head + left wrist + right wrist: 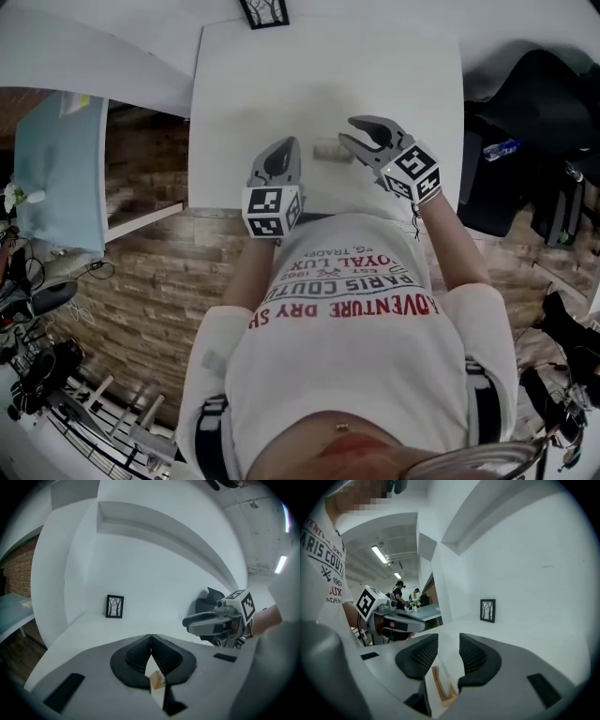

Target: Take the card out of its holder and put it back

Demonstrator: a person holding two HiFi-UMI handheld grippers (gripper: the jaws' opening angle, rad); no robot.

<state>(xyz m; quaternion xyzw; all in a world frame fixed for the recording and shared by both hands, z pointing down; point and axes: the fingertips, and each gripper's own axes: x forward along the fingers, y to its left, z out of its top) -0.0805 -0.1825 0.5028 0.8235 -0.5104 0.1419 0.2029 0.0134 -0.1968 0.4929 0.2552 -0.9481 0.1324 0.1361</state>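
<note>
white table (281, 84), small framed picture (263, 11) at its far edge, wooden holder (440, 694) with upright card (443, 674)

A white desk (272, 84) is seen at twelve o'clock, with a small framed picture (263, 11) stood at its far edge. A pale blue table (61, 169) is placed at nine o'clock, a bottle (502, 148) at two o'clock.

The person wears a white short-sleeved T-shirt (356, 366) printed with rows of red and dark lettering. The left gripper (289, 142) and right gripper (348, 129) have grey shells with black ribbed pads. Each carries a white cube (273, 211) of black square markers, and a thin dark cord (415, 223) hangs off the right one
</note>
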